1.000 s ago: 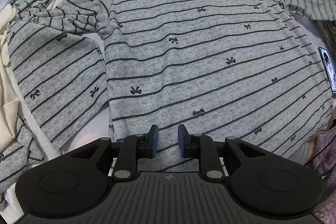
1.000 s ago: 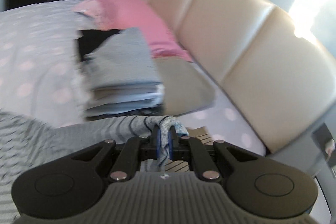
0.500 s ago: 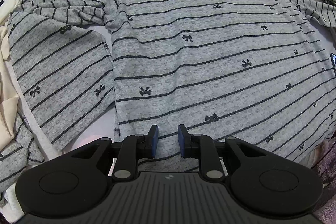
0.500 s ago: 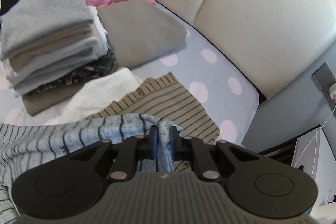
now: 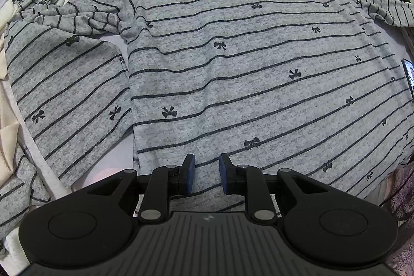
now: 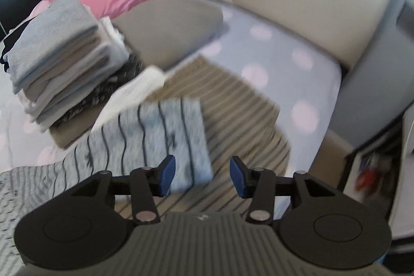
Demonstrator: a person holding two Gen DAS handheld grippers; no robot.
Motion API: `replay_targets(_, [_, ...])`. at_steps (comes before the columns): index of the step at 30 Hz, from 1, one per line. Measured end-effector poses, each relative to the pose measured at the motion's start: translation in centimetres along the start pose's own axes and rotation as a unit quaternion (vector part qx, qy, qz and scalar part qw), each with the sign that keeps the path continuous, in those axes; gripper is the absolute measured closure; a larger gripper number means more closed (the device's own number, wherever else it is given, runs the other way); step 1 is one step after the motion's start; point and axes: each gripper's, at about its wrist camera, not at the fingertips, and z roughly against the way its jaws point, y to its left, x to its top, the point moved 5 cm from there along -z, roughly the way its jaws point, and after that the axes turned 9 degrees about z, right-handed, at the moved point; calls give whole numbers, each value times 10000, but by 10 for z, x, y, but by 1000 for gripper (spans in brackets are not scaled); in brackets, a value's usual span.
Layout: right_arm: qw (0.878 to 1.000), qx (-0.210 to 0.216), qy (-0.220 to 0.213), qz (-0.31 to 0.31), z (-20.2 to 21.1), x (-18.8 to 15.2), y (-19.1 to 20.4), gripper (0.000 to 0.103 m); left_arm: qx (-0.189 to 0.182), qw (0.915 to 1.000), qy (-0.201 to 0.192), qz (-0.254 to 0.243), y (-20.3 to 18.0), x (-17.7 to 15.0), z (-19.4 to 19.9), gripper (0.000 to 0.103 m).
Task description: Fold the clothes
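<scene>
While striped top [image 5: 233, 56] lies flat, unfolded, we note both hand-held grippers [image 5: 206, 172] [image 6: 203, 176] parted, empty; folded stack [image 6: 62, 64] alongside.

right-wrist view: is being smeared by blur | shelf contents [image 6: 372, 172] right of the fingers: cannot be identified | striped top [image 5: 245, 69]: right sleeve is being cropped at the left-wrist frame edge
</scene>
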Motion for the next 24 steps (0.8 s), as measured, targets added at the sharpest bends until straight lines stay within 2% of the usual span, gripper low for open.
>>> replay_targets(4, [9982, 336, 130, -486, -9, -16, -8, 54, 38, 10000, -18, 53, 1, 0, 0, 85])
replay_targets(6, [9955, 513, 195, -775, -17, -20, -11, 58, 59, 10000, -13, 70, 2, -1, -1, 85])
replay_targets(9, [9916, 664, 265, -1083, -27, -25, -12, 77, 89, 9999, 6, 82, 2, -2, -2, 85])
replay_targets(11, [9908, 703, 196, -1140, -25, -25, -12, 94, 104, 9999, 8, 70, 2, -3, -3, 85])
replay_targets(12, [9909, 698, 143, -1139, -22, -24, -12, 97, 113, 9999, 3, 61, 2, -3, -2, 85])
replay_targets(19, [9856, 953, -524, -1298, 47, 1, -23, 98, 118, 9999, -55, -4, 0, -3, -1, 85])
replay_targets(22, [9864, 805, -618, -1291, 66, 5, -28, 98, 126, 9998, -116, -37, -1, -4, 2, 84])
replay_targets(24, [9894, 680, -531, -1170, 60, 2, -26, 98, 110, 9998, -164, -19, 0, -3, 5, 85])
